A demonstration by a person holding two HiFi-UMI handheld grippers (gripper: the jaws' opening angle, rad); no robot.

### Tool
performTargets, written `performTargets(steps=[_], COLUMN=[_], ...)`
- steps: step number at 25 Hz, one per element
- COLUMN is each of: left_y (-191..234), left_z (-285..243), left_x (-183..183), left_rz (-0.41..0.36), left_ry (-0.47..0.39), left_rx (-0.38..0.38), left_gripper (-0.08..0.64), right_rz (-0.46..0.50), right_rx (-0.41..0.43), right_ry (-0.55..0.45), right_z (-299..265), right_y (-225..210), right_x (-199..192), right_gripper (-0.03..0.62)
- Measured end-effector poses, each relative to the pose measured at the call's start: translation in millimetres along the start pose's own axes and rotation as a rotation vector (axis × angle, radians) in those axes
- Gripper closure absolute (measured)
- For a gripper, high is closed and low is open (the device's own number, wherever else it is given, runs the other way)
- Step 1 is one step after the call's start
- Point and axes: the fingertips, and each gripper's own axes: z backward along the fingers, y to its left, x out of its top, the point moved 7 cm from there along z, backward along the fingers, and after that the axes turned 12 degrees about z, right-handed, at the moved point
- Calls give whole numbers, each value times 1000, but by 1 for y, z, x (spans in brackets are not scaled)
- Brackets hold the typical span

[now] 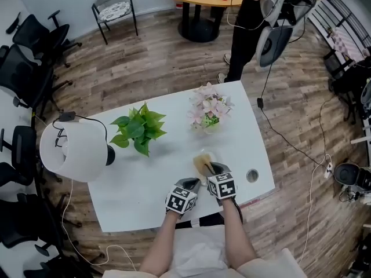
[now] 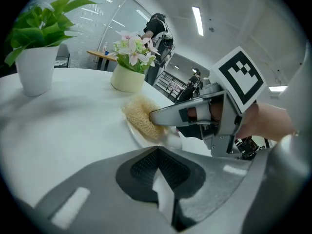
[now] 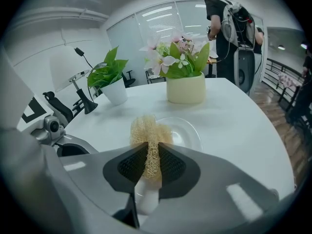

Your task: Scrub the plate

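A clear glass plate (image 3: 187, 130) (image 2: 138, 136) lies flat on the white table (image 1: 133, 184), near its front edge. My right gripper (image 3: 152, 147) (image 1: 215, 168) (image 2: 155, 118) is shut on a tan loofah sponge (image 3: 148, 126) (image 1: 202, 164) (image 2: 140, 115), which rests on the plate's near-left part. My left gripper (image 2: 156, 150) (image 1: 194, 183) sits just left of it, jaws shut with nothing between them, tips beside the plate's near rim. Only a thin white sliver shows between its pads.
A green plant in a white pot (image 1: 139, 129) stands at the table's middle left, pink flowers in a cream pot (image 1: 208, 112) behind the plate, a white lamp (image 1: 72, 149) far left. A round cable port (image 1: 252, 175) lies right. A person (image 1: 255, 16) stands beyond the table.
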Motion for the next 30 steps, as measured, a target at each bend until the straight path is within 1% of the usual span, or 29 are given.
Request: performTargets(steps=[9,12,17,19,26,30], left_y=[1,3,1,-1,7,8], left_z=[2,3,0,0,6,4], left_x=[-4,-8,-10,-12,-6,-6], left_rz=[-3,-4,-48,-53,49,41], left_ry=[10,26,61,68,19,20], left_rx=[12,24,65,76,62,74], left_gripper=[559,559,559,559,559,559], right_rz=[20,23,49,60,79,82], right_rx=[-18,-21,-40,-45,-73,-82], right_ry=[-5,-5,0,4,19,24], right_z=[-6,-8,-9,-7,-1,5], right_y=[-17,-22,-31,-33,-49,-53], right_x=[11,15,25,29,32,26], right_gripper=[506,506,506,506,506,505])
